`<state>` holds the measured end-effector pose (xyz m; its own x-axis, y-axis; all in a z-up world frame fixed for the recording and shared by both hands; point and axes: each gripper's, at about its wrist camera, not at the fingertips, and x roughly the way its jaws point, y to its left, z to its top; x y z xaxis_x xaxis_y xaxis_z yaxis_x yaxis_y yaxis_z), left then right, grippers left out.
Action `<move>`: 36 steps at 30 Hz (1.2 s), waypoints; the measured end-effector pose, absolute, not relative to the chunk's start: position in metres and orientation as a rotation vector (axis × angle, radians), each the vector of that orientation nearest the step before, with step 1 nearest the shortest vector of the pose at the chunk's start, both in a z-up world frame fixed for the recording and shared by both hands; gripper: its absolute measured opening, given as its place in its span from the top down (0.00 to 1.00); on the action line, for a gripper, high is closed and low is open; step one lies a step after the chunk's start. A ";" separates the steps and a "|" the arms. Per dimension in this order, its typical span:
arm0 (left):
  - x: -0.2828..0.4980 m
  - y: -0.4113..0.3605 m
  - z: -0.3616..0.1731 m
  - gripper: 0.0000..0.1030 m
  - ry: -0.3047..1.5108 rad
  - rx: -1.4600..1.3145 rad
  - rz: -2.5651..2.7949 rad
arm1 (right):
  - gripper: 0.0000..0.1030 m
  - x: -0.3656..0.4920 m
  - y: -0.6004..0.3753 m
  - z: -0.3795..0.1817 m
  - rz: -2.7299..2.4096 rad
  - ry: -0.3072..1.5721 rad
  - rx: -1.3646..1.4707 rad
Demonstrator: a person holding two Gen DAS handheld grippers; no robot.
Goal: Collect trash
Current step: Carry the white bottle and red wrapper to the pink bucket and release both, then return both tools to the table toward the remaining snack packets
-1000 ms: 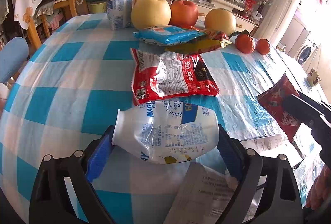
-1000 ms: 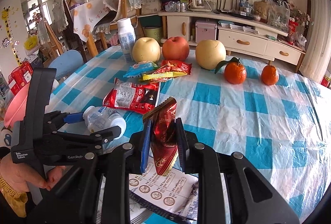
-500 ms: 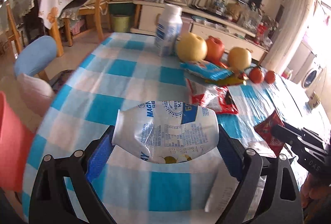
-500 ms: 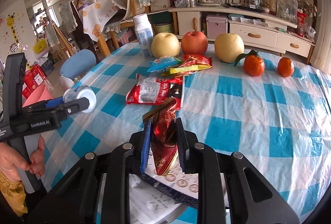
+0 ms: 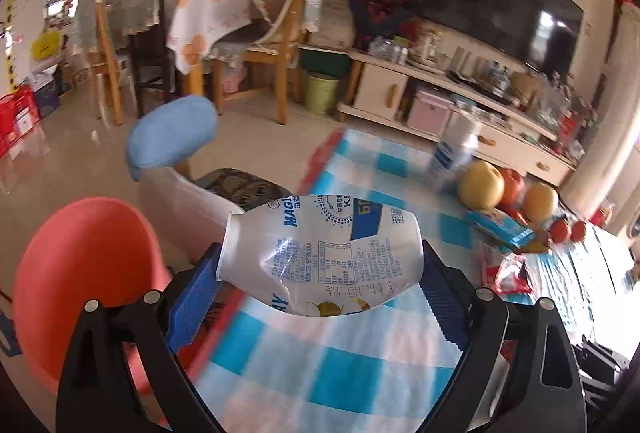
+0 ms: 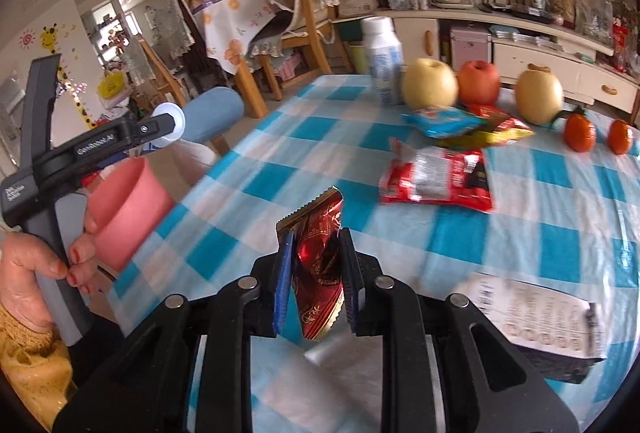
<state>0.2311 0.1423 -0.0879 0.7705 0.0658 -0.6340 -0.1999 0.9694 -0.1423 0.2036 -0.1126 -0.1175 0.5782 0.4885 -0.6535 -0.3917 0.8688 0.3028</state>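
Left gripper [image 5: 320, 285]: jaws wide, clamped on a crushed white plastic bottle [image 5: 320, 253] that lies crosswise between the blue pads, its open neck to the left. From the right wrist view the bottle's round mouth [image 6: 170, 125] shows end-on at the gripper's tip.
Left hand [image 6: 36, 269]: wrapped around the gripper's grey handle, a yellow sleeve [image 6: 28, 365] at the wrist.
Bottle's place: held up in the air over the near left edge of the table, just beside a pink bin [image 5: 84, 273] that stands off the table's edge.
Right gripper [image 6: 314, 281]: jaws narrow, pinching a red foil wrapper [image 6: 320, 257] that stands upright between the pads, its torn top sticking up.
Wrapper's place: lifted above the blue and white checked tablecloth [image 6: 540, 233], near the table's front edge.
Near the right gripper: a printed paper sheet [image 6: 536, 317] lies flat on the cloth to the right.
Mid table: a red and silver snack bag [image 6: 436, 181] lies flat; behind it a blue snack bag [image 6: 440, 121] and a yellow and red one, touching.
Far edge: an upright white bottle [image 6: 382, 61], two yellow pears, a red apple [image 6: 478, 81] between them, and two small oranges [image 6: 580, 133] to the right.
Beyond the table: a blue chair back [image 5: 172, 141], wooden chairs draped with cloth, a low cabinet and a dark television.
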 end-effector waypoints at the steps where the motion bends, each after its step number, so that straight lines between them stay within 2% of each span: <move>1: 0.229 0.157 -0.086 0.11 0.671 -0.224 0.170 | 0.77 0.204 -0.102 -0.115 0.536 0.803 0.140; 13: 0.197 0.296 -0.085 0.11 0.630 -0.359 0.510 | 0.77 0.218 0.070 -0.067 0.824 0.780 0.124; 20: 0.180 0.356 -0.102 0.11 0.638 -0.506 0.620 | 0.76 0.232 0.155 -0.062 0.917 0.799 0.119; 21: 0.179 0.362 -0.105 0.11 0.643 -0.525 0.630 | 0.72 0.235 0.167 -0.065 0.924 0.811 0.119; 24: 0.174 0.377 -0.116 0.11 0.658 -0.590 0.666 | 0.50 0.241 0.182 -0.076 0.920 0.843 0.145; 25: 0.173 0.382 -0.119 0.11 0.664 -0.607 0.675 | 0.45 0.241 0.180 -0.078 0.918 0.848 0.162; 36: 0.171 0.371 -0.115 0.07 0.589 -0.584 0.699 | 0.22 0.218 0.107 -0.087 0.742 0.799 0.122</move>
<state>0.1713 0.3708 -0.1155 0.6219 0.4136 -0.6650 -0.7253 0.6245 -0.2898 0.2175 0.1066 -0.0866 0.4629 0.6456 -0.6074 -0.5574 0.7448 0.3669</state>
